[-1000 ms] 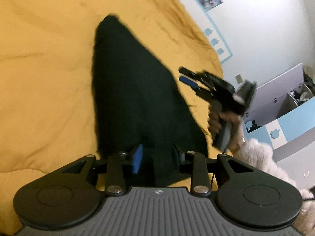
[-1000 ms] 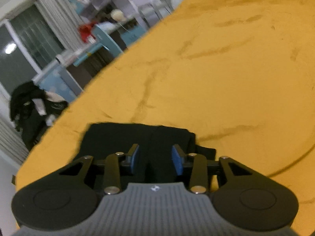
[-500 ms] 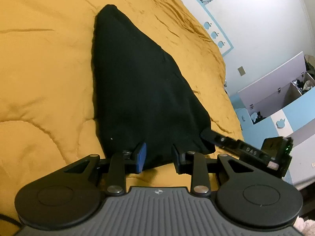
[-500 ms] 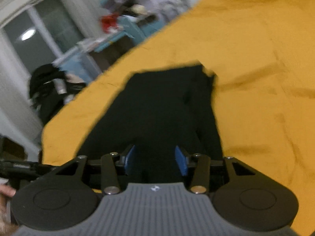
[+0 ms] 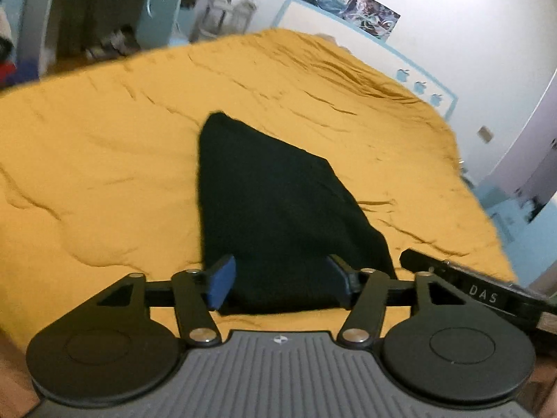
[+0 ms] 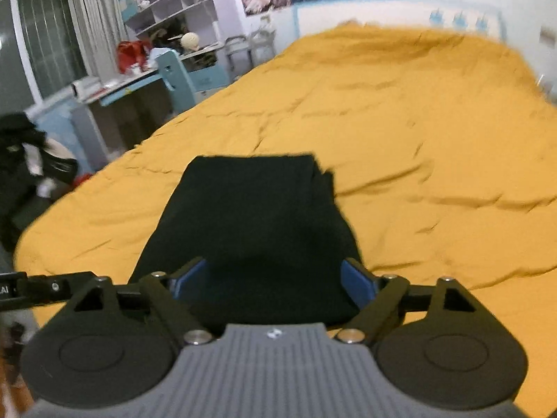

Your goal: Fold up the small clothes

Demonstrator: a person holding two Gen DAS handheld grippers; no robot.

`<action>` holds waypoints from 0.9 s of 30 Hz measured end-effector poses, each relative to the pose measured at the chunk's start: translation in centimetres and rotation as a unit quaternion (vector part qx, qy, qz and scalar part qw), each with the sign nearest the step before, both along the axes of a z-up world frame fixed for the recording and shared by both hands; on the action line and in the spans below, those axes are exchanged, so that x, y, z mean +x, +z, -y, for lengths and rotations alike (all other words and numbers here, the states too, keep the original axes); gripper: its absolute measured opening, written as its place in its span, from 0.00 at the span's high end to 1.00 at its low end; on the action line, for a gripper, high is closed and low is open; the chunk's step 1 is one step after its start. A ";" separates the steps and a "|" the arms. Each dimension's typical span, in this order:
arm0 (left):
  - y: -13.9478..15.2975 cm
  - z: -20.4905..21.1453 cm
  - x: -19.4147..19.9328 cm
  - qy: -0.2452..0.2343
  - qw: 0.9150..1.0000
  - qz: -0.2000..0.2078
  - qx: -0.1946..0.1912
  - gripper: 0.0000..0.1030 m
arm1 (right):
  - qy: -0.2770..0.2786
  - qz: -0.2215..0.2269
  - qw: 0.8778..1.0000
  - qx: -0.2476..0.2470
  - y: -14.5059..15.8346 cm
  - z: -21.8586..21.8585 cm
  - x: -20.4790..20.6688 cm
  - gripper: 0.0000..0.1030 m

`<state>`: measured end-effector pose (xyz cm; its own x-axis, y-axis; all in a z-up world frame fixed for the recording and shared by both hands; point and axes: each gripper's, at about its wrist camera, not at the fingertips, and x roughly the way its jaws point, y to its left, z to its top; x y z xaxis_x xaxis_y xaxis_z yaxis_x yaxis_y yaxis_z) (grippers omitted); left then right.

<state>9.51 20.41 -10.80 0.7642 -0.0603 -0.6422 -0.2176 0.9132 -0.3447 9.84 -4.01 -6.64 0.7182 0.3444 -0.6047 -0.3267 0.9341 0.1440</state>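
Note:
A black folded garment (image 5: 278, 205) lies flat on the mustard-yellow bedspread (image 5: 104, 160); the right wrist view shows the same garment (image 6: 254, 223) from its other near corner. My left gripper (image 5: 280, 278) hovers over the garment's near edge, its jaws opening wide, blue pads (image 5: 220, 280) clear of the cloth. My right gripper (image 6: 275, 280) also hangs above the near edge with jaws opening wide and nothing pressed between its pads. In the left wrist view, the right gripper's black finger (image 5: 463, 287) shows at the lower right.
The yellow bedspread (image 6: 417, 160) stretches far around the garment. Beyond the bed stand a blue desk and chair (image 6: 174, 76), shelves (image 6: 167, 3) and a dark pile of clothes (image 6: 24, 160) on the left. A white wall with posters (image 5: 348, 0) lies behind.
Both grippers let go of the garment's edge, spread their jaws wide and pulled back and upward. The garment now lies flat and looks smaller in both views.

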 end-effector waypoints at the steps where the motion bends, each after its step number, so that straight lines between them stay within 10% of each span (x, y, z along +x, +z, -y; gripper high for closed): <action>1: 0.4 0.6 -0.6 0.005 1.000 -0.001 0.012 0.26 | -0.003 0.006 1.000 -0.010 0.5 -0.4 -0.8 0.21; 12: 2.2 4.4 -4.2 0.012 0.997 -0.032 0.072 0.23 | -0.035 -0.007 0.998 -0.051 3.4 -0.9 -7.8 0.21; 27: 1.9 5.8 -4.0 -0.010 0.997 -0.050 0.055 0.23 | -0.048 -0.027 0.998 -0.040 3.0 0.4 -8.3 0.21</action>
<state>5.56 14.63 -8.90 0.6956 0.0003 -0.7185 -0.2278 0.9485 -0.2201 1.52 -4.37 -3.63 0.7114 0.2246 -0.6660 -0.2296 0.9698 0.0818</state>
